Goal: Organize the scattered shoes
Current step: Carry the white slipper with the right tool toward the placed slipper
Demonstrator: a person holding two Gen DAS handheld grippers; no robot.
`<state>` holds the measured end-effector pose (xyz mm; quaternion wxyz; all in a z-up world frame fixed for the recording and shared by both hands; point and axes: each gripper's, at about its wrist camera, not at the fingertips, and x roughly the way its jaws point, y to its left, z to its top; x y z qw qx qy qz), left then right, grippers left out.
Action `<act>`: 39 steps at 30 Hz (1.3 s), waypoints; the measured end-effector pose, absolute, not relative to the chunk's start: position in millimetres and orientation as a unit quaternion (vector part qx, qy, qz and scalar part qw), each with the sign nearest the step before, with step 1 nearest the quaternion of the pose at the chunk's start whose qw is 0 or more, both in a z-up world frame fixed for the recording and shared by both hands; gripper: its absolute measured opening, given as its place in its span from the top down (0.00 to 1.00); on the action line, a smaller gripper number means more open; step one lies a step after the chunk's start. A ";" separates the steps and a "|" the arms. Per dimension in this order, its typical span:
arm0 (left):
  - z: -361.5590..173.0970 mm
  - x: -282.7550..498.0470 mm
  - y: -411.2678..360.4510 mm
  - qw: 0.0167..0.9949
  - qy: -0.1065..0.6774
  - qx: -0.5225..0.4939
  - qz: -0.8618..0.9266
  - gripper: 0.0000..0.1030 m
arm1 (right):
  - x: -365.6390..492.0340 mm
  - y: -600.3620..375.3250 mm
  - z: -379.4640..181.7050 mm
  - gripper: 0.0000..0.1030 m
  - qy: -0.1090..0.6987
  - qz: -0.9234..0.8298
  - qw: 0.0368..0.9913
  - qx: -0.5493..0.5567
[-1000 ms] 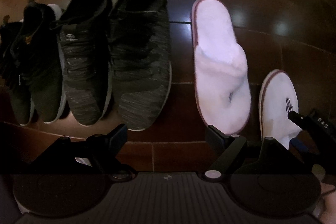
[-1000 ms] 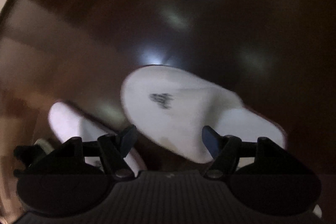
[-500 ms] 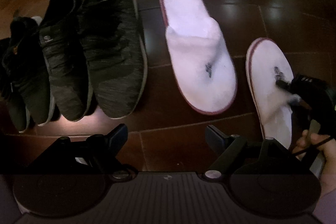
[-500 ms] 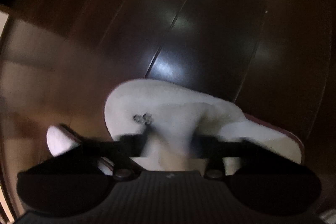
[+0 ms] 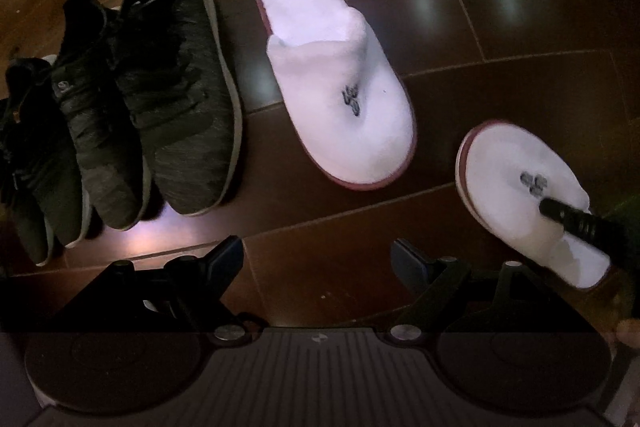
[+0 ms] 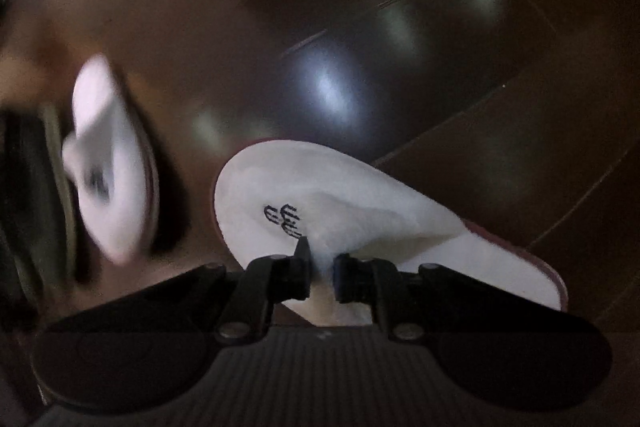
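A white fluffy slipper [image 5: 340,83] with a dark red sole rim lies on the dark wood floor, toe toward me. Its twin [image 5: 516,187] sits to the right, and my right gripper [image 5: 560,213] is shut on the upper of that twin [image 6: 320,211]. In the right wrist view the right gripper [image 6: 320,267] pinches the white fabric just behind the embroidered logo. My left gripper [image 5: 318,259] stands open above bare floor, in front of both slippers and holding nothing.
Dark grey knit sneakers [image 5: 176,87] stand side by side at the left, with black sneakers [image 5: 32,155] beyond them at the far left edge. A hand [image 5: 628,331] shows at the lower right. The first slipper and sneakers appear blurred [image 6: 108,163] at the left of the right wrist view.
The right gripper went from open over the second slipper to shut on its upper. The left wrist view shifted, so the shoes now sit further left and farther away.
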<state>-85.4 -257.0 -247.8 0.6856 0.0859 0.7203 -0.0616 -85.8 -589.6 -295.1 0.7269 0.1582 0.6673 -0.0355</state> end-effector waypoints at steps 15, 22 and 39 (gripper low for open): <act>-249.2 -102.5 -270.7 0.680 0.722 0.097 -0.075 0.17 | -117.9 -522.3 -291.6 0.89 0.683 0.240 0.655 -0.215; -249.4 -101.5 -266.9 0.679 0.725 0.090 -0.071 0.17 | -138.5 -499.8 -287.8 0.89 0.645 0.307 0.618 -0.327; -248.4 -94.2 -259.9 0.678 0.727 0.088 -0.068 0.17 | -105.9 -530.0 -249.9 0.30 0.669 0.100 0.722 -0.144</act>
